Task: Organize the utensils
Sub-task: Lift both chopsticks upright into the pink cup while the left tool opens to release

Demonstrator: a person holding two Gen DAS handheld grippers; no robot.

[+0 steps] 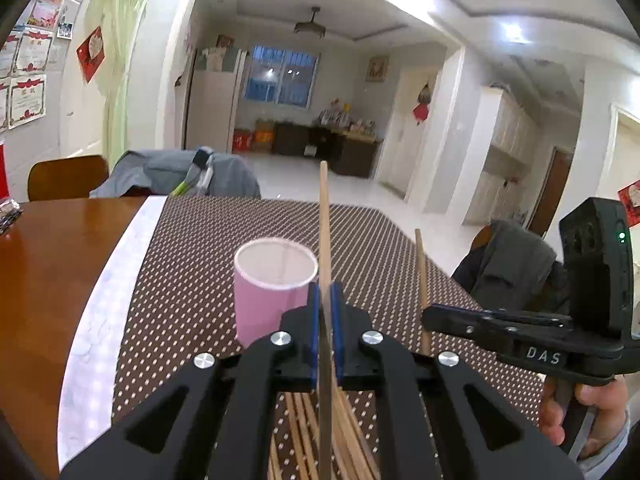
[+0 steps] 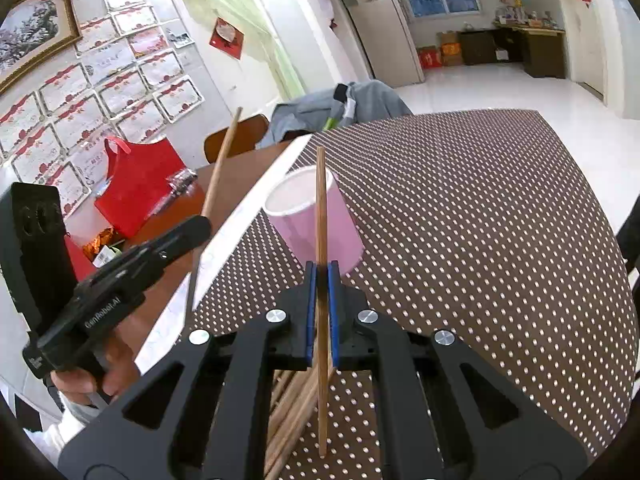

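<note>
Now both claws point gently downward over the dotted table (image 1: 200, 280), each clamped on one chopstick standing nearly upright. Inside the left claw (image 1: 325, 300) sits its chopstick (image 1: 324, 220), the pink cup (image 1: 272, 280) just ahead and slightly left. Ahead of the right claw (image 2: 322, 280), which pinches another chopstick (image 2: 320, 208), stands that cup. Beneath both lie loose chopsticks (image 2: 292, 408) (a small heap).

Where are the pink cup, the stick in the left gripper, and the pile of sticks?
Cup (image 1: 264, 304), left wrist view, on its pink side wall.
Stick (image 1: 325, 216), left wrist view, on the shaft above the shut pads.
Pile (image 2: 292, 408), right wrist view, on the sticks lying on the dotted cloth.
</note>
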